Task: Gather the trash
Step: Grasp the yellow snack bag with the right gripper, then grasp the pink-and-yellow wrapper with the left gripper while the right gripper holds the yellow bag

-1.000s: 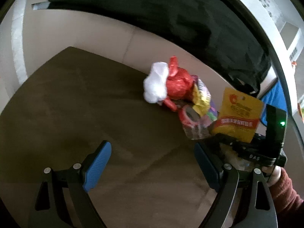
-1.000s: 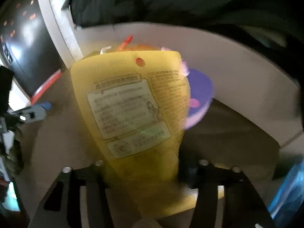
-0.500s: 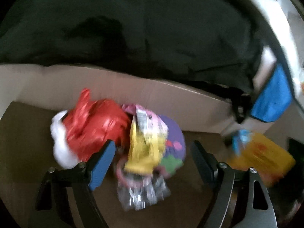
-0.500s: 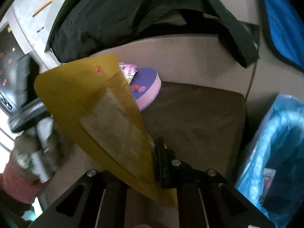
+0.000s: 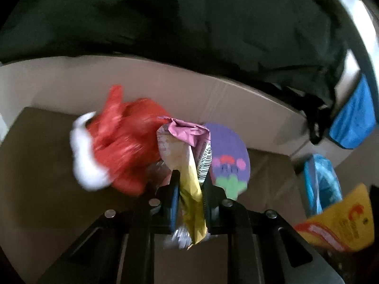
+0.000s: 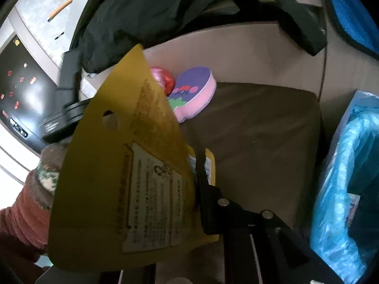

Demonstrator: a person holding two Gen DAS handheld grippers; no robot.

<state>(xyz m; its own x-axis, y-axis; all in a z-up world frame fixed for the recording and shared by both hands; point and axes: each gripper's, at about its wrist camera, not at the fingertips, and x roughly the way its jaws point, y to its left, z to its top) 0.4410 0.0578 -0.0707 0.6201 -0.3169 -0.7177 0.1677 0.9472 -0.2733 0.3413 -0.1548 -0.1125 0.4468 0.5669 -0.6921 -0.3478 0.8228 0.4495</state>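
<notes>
The left gripper (image 5: 189, 196) has just closed on a wrapper (image 5: 187, 165); the right gripper (image 6: 196, 189) grips a yellow pouch (image 6: 113, 165), with the blue bag (image 6: 345, 189) on its right.

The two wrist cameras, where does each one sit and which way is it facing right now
Left wrist: on the left gripper, looking down at the yellow wrapper it pinches.
Right wrist: on the right gripper, behind its yellow pouch; a red sleeve shows.
Both see the purple foam piece, blue bag and pouch.
</notes>
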